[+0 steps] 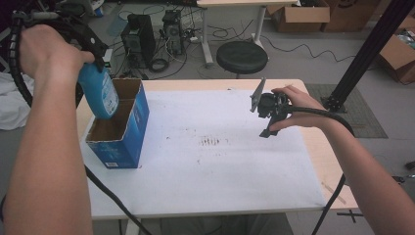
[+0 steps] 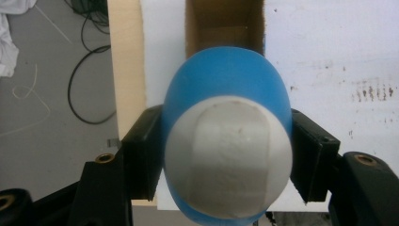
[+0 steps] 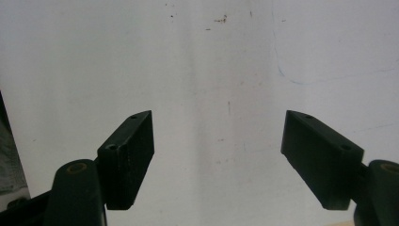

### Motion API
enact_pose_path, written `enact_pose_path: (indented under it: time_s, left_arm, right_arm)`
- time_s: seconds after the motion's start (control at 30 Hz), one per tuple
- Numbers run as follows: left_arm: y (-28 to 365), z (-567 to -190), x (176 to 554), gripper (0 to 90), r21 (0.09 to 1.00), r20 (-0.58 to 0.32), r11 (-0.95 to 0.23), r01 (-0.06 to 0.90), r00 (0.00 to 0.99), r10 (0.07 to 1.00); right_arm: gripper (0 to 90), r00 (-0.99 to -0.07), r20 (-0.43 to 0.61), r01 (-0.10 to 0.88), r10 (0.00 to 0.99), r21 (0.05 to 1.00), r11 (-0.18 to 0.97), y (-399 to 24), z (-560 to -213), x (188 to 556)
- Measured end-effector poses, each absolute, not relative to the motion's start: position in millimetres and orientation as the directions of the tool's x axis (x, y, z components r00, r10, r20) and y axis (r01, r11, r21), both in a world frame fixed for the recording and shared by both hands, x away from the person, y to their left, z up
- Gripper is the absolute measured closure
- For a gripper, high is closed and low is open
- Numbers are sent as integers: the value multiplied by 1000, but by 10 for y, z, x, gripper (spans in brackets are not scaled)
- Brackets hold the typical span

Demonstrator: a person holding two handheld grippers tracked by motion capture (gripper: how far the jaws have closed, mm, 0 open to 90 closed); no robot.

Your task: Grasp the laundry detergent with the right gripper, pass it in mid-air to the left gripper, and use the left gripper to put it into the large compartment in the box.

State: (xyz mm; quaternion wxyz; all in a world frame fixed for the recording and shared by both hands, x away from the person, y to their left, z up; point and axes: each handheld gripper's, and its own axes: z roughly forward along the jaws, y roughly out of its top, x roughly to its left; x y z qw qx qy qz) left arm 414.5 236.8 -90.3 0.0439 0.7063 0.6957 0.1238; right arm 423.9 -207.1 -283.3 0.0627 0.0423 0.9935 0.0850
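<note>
A blue bottle [image 1: 99, 92] with a white cap end [image 2: 228, 155] hangs upright over the open blue cardboard box [image 1: 122, 139] at the table's left side. My left gripper [image 2: 226, 155] is shut on the bottle, one black jaw pressed on each flank, and the box's brown inside [image 2: 225, 28] lies just beyond it. My right gripper [image 1: 266, 132] hovers over the right half of the white table [image 1: 220, 166], pointing down. Its jaws stand wide apart with nothing between them in the right gripper view [image 3: 219, 160].
A black stool [image 1: 242, 57] and computer towers [image 1: 138, 39] stand on the floor behind the table. Cardboard boxes [image 1: 299, 14] sit at the back right beside a black slanted post [image 1: 372, 49]. Cables trail from both grippers toward the front edge.
</note>
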Motion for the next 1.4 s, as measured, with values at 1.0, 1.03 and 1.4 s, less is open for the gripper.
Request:
enact_pose_path:
  time_s: [1.0, 1.03, 1.4]
  left_arm:
    - [2458, -1980, 4301, 388, 94, 54, -23, 995, 18, 998]
    - [2456, -2015, 4306, 388, 87, 54, -23, 996, 18, 998]
    - [2432, -2334, 4329, 388, 49, 61, -26, 998, 23, 998]
  right_arm:
    - [260, -990, -121, 52, 73, 165, 985, -1919, -2895, 4256]
    - [260, -990, -121, 50, 71, 166, 985, -1919, -2897, 4257]
    - [260, -990, -118, 59, 79, 166, 984, -1932, -2903, 4270]
